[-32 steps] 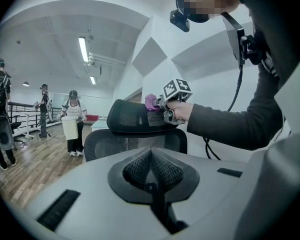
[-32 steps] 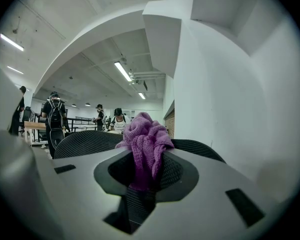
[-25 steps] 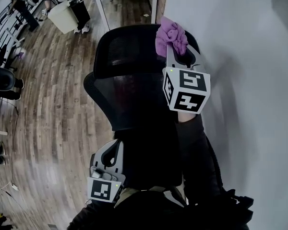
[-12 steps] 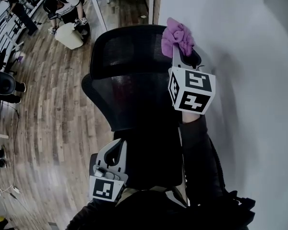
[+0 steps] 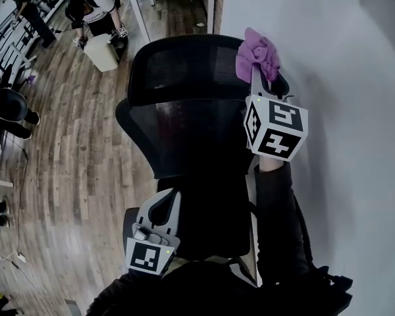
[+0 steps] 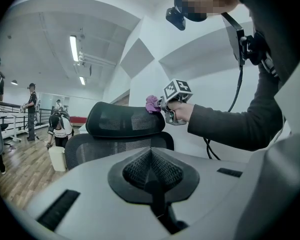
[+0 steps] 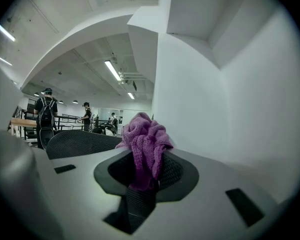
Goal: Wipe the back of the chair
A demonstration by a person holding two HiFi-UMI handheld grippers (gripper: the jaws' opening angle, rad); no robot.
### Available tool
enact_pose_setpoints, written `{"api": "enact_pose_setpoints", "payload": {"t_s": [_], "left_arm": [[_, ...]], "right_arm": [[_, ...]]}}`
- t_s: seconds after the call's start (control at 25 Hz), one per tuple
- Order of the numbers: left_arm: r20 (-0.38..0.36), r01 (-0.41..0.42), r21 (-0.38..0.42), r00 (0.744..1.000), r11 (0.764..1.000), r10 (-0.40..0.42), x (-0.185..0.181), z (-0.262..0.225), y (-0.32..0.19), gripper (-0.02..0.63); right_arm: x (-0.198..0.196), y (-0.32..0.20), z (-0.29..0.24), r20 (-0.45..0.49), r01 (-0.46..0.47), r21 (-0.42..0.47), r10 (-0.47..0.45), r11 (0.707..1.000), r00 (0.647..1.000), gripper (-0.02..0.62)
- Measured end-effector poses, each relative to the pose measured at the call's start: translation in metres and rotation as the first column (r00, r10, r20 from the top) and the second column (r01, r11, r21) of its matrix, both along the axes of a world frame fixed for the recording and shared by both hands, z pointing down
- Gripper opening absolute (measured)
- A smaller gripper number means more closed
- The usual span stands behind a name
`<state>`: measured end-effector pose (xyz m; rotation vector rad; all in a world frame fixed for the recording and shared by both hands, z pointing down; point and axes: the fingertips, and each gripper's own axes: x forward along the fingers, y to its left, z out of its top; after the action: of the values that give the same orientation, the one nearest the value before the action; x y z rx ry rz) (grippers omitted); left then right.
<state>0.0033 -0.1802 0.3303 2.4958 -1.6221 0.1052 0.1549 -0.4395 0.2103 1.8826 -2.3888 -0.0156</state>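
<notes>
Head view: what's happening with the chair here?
A person holds a gripper in each hand behind a black mesh chair. The right gripper is shut on a purple cloth, held at the upper right corner of the headrest, next to a white wall. The left gripper is shut and empty, low behind the chair.

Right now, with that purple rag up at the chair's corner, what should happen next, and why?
Probably sweep the purple cloth leftward across the headrest. The right hand-held gripper pinches it at the headrest's right end, beside the wall, so the mesh lies to its left.
</notes>
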Motion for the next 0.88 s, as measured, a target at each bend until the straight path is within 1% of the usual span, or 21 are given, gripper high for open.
{"api": "enact_pose_setpoints", "payload": {"t_s": [0.2,0.52,0.64,0.76,0.88], "left_arm": [[0.0,-0.012,0.006,1.0,1.0,0.012,0.002,0.001,0.003,0.005],[0.0,-0.003,0.001,1.0,1.0,0.003,-0.003,0.001,0.009,0.005],[0.015,-0.011,0.003,1.0,1.0,0.011,-0.003,-0.001,0.009,0.005],[-0.004,-0.005,-0.007,1.0,1.0,0.005,-0.005,0.004,0.012,0.005],[-0.007,-0.006,-0.005,1.0,1.0,0.006,-0.006,0.006,0.016,0.005]], "right_arm": [[0.008,0.004,0.003,0.003,-0.018,-0.002,0.018,1.0,1.0,0.092],[0.004,0.008,0.002,-0.012,-0.02,0.003,0.02,1.0,1.0,0.092],[0.002,0.011,0.005,-0.017,-0.018,0.002,0.018,1.0,1.0,0.092],[-0.002,0.015,0.009,-0.02,-0.015,0.0,0.015,1.0,1.0,0.092],[-0.005,0.02,0.014,-0.023,-0.01,-0.004,0.01,1.0,1.0,0.091]]}}
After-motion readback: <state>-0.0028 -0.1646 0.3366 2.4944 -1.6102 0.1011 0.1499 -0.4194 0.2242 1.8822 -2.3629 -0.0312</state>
